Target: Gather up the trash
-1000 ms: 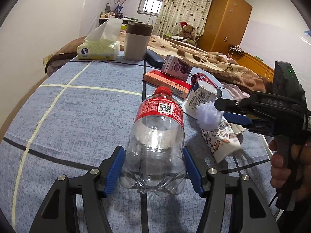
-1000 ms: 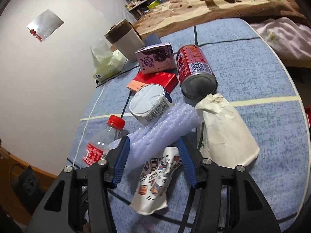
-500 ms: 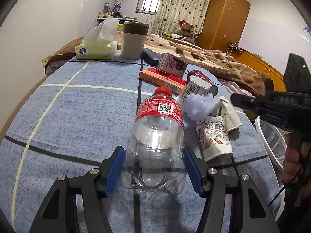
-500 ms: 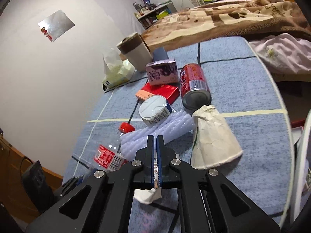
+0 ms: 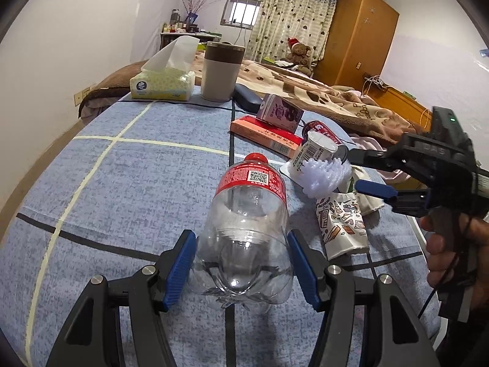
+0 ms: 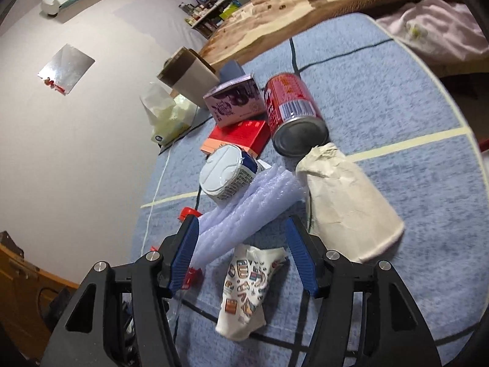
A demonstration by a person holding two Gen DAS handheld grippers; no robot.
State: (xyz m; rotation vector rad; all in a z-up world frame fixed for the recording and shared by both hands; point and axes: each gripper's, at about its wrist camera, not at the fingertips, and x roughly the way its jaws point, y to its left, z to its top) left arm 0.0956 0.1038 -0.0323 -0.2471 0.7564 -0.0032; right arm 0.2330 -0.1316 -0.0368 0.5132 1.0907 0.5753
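Observation:
A clear plastic bottle (image 5: 244,223) with a red label lies on the blue checked cloth, base toward me, and my left gripper (image 5: 241,269) is shut on its body. To its right lies a roll of white bubble wrap (image 6: 253,208). My right gripper (image 6: 244,250) straddles that roll and its jaws are opening; the left pad brushes the roll and the right pad stands clear. A flattened printed paper cup (image 6: 244,287) lies under the jaws and a crushed beige paper cup (image 6: 345,202) beside them. The left wrist view shows the right gripper (image 5: 354,169) next to the bubble wrap (image 5: 324,177).
Beyond the roll lie a white yogurt cup (image 6: 226,171), a red can (image 6: 290,113), a pink carton (image 6: 235,101) and a flat red box (image 6: 241,134). A tissue box (image 5: 162,82) and a beige tumbler (image 5: 221,73) stand at the far edge. A bed with a brown blanket is behind.
The right gripper went from open around the bubble wrap to fully shut and drawn back, and now stands open around the roll again. The left gripper kept its hold on the bottle.

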